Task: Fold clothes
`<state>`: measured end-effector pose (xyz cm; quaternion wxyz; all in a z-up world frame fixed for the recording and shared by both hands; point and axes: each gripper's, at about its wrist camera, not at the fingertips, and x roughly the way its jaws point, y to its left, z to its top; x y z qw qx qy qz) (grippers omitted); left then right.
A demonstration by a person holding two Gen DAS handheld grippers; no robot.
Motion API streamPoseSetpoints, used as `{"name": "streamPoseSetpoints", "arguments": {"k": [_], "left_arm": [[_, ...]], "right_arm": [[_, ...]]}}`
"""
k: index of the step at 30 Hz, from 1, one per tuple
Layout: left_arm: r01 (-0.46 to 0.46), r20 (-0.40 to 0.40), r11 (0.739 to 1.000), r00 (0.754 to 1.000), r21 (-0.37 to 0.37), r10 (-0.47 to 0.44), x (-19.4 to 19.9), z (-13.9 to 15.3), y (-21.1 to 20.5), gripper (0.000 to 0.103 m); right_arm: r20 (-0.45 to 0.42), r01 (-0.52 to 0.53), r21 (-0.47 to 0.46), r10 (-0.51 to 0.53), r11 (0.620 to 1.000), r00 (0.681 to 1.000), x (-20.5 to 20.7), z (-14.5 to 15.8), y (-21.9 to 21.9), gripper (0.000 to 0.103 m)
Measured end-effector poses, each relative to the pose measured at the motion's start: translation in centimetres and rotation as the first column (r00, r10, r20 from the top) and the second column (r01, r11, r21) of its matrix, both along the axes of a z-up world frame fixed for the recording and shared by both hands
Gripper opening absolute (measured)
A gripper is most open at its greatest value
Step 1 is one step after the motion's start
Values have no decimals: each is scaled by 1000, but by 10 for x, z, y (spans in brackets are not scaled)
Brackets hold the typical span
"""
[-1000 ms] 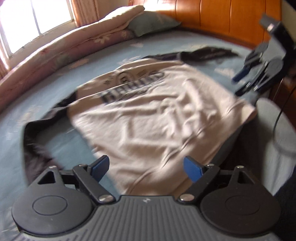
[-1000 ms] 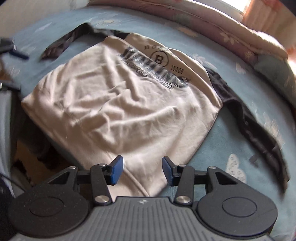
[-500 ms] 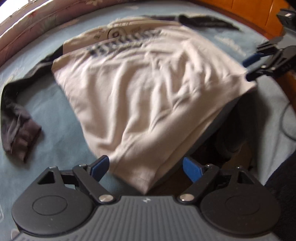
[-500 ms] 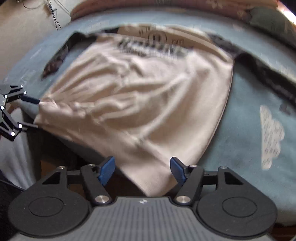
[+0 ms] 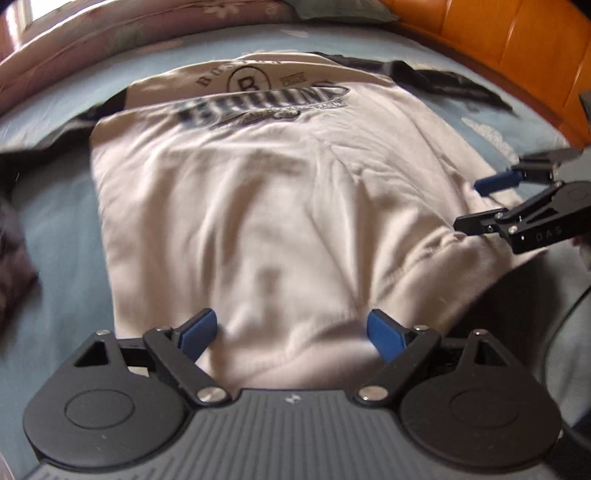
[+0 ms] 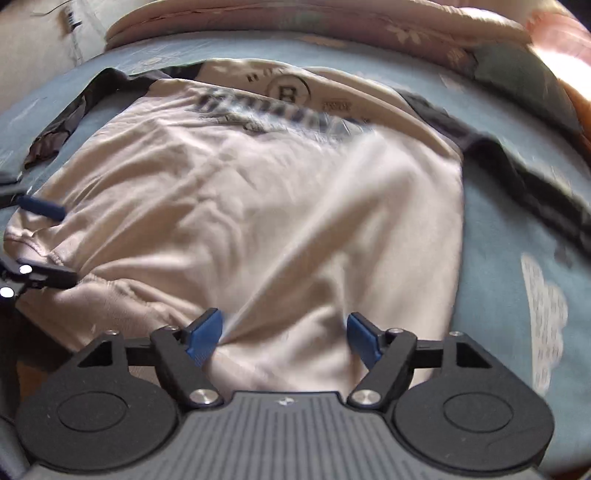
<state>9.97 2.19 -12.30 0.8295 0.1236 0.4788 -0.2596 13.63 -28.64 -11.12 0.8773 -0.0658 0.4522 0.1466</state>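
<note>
Cloth fills both views: a cream cotton T-shirt with dark sleeves and a dark printed logo (image 5: 266,206) lies spread on the bed with a blue patterned sheet (image 5: 62,229), its hem draped over the near edge of the bed and its printed chest toward the far edge. The left hand-held gripper (image 5: 291,332) has its blue pads (image 5: 197,328) wide apart with the hem corner lying between them, not pinched. The right hand-held gripper (image 6: 286,332) is likewise spread wide, its blue fingertips (image 6: 205,330) on either side of the other hem corner; the left pad touches the fabric. Dark sleeves trail out onto the sheet toward both side edges. A folded floral quilt (image 6: 332,26) lies along the far edge, and an orange wooden headboard (image 5: 498,40) stands at the right side in the left wrist view.
</note>
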Motion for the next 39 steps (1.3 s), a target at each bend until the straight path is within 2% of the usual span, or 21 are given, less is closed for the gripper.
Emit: {"name": "streamPoseSetpoints", "arguments": {"k": [2,4,7,10,14,16,18,23,32,34,39], "left_arm": [[72,-8,996,997,52,-72,-9,5,-4,91],[100,-23,994,995,44,-99,-1,16,-8,91],[96,49,995,994,-22,-95,31,42,-17,91],[72,101,994,993,-78,-64,74,53,-27,91],[-45,16,990,999,-132,47,124,29,-30,91],[-134,-80,981,989,-141,123,131,9,-19,91],[-154,-64,979,987,-137,146,116,4,-7,92],[-216,-63,973,975,-85,211,87,10,17,92],[-211,-2,960,977,-182,215,155,34,-11,92],[-214,-33,953,977,-212,212,172,26,-19,92],[-275,-52,948,961,-161,270,176,0,-11,92]], "right_arm": [[-26,0,-1,0,1000,1000,-1,8,-4,80],[-42,-1,-2,1,1000,999,4,13,-4,80],[-38,10,22,-9,1000,999,21,13,4,80],[-34,21,47,-20,999,999,39,12,11,81],[-30,36,79,-34,996,999,62,11,20,81],[0,32,73,-32,997,999,55,5,21,92],[2,11,47,-12,999,1000,44,-1,22,103],[39,13,13,-14,1000,999,24,-6,17,103],[44,56,-6,-55,998,998,26,-7,23,103],[48,55,-5,-54,998,997,25,-7,23,103],[43,60,-7,-59,998,997,26,-7,24,103]]}}
